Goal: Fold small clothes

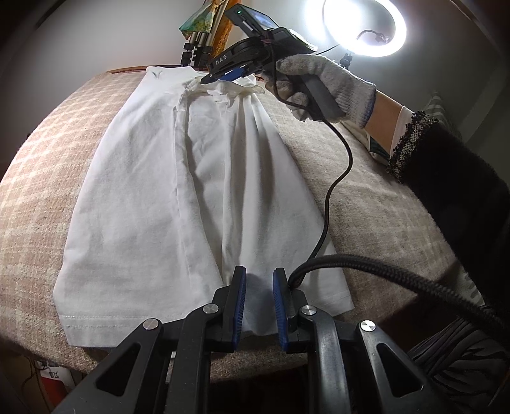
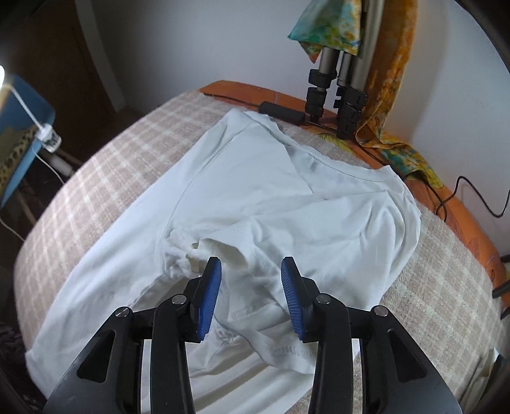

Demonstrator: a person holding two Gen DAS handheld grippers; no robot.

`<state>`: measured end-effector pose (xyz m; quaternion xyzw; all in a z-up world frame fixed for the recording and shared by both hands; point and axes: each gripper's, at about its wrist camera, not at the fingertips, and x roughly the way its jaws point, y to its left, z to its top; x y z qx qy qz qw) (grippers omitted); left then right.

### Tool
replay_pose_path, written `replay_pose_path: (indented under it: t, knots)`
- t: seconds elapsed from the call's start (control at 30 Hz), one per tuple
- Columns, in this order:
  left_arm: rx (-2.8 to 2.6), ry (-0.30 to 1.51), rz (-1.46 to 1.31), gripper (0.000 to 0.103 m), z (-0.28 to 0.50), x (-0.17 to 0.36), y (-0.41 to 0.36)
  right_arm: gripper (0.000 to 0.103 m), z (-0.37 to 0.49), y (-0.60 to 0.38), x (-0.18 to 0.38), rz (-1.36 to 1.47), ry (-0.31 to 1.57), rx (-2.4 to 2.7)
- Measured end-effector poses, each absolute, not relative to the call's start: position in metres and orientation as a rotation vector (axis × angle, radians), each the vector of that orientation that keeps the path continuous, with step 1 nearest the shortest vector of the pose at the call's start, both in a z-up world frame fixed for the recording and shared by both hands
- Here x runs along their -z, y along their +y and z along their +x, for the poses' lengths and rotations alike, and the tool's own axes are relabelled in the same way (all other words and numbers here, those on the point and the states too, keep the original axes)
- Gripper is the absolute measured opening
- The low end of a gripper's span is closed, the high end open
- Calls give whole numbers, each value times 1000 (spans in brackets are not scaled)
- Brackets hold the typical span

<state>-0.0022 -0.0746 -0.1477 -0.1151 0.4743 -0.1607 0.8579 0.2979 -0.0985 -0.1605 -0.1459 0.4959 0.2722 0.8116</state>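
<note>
A white T-shirt (image 1: 178, 178) lies on a beige checked table cover (image 1: 41, 178), with one side folded in over the middle. My left gripper (image 1: 258, 280) is open, its blue pads just above the shirt's near hem. My right gripper (image 1: 223, 75) shows in the left wrist view at the shirt's far end, held by a gloved hand, low over bunched cloth. In the right wrist view the right gripper (image 2: 251, 270) is open over the folded sleeve and neck area of the shirt (image 2: 287, 203), gripping nothing.
A tripod (image 2: 338, 82) draped with a coloured cloth (image 2: 392, 95) stands at the table's far edge on an orange border (image 2: 424, 188). A ring light (image 1: 366, 25) shines behind. A black cable (image 1: 338, 178) crosses the shirt's right side. A blue box (image 2: 22, 133) stands beyond the table's edge.
</note>
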Motion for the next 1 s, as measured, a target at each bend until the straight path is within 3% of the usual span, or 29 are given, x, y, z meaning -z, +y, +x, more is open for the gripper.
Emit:
replay_pose_path:
  t: [0.1,0.17,0.2,0.23,0.7,1.0]
  knots:
    - [339,994,-243,14,-3,147,-74,37,302,-92,168,-358,1064,-548]
    - [341,995,-244,14,-4,147,-73,29,303,-90,171,-370,1062,-547]
    - [342,995,-245,14,-4,146,-73,9,304,-90,172,-369,1070,-545]
    - [343,995,-245,14,-4,146,-73,1,307,-92,173,-358,1085,-534]
    - [350,979,-263,14,-7,141,-69,0,333,-82,108,-151,1022,-553]
    - [342,983,-281,14,-7,140,-61,4,364,-46,154,-63,1140,-483]
